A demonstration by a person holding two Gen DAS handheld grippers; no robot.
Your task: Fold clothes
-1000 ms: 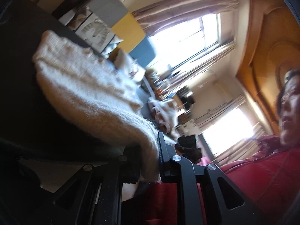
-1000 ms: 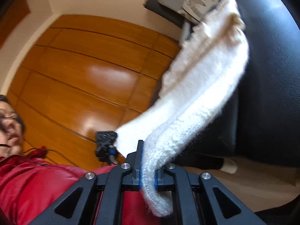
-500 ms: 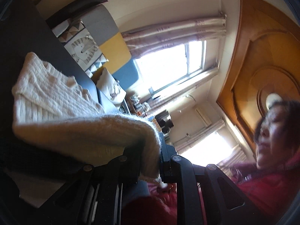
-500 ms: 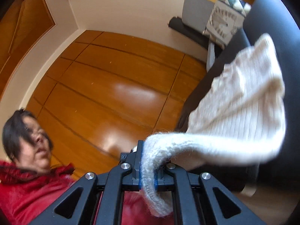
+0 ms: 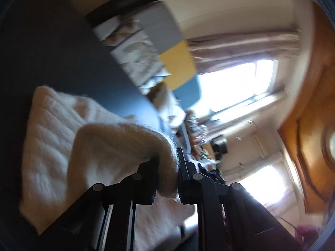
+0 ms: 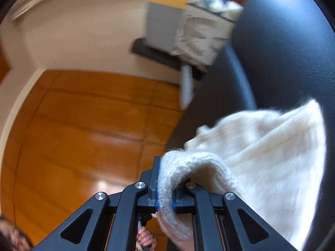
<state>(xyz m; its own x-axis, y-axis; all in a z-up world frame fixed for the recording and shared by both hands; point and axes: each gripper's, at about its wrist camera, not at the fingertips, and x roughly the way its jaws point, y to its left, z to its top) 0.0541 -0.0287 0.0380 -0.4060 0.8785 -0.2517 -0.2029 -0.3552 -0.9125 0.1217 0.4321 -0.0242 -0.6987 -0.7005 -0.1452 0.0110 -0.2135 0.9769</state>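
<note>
**Sweater mid-fold on sofa: main risk is uneven lay-down or a slipped edge**

Left claw point(image 5: 167, 179) is clamped narrow on a thick fuzzy edge of the cream knit sweater point(image 5: 52, 146). Right claw point(image 6: 165, 190) is likewise pinched on another part of the edge; the knit bulges over its right finger and a tail hangs below the jaws. The rest of the sweater lies on the dark leather sofa seat point(image 6: 293, 52), with the gripped edge arched above the flat ribbed part. Both views are motion-blurred, so the exact seam or corner held cannot be told.

Likely step: carrying the held edge over the body of the garment to make a fold.

What could go wrong:
- Knit is bulky and stretchy. Only a small bite sits in each claw, so a sideways tug could pull it free on one side and drop the fold skewed.
- If the two claws do not travel level with each other, the folded edge lands diagonal.
- Smooth leather gives little friction, so the lower layer may drag along and bunch instead of staying flat.
- Loose fuzzy yarn could snag on the claw hardware at release.
- Patterned cushion point(image 6: 205, 33) sits further along the sofa; overshoot would push the sweater toward it.
</note>
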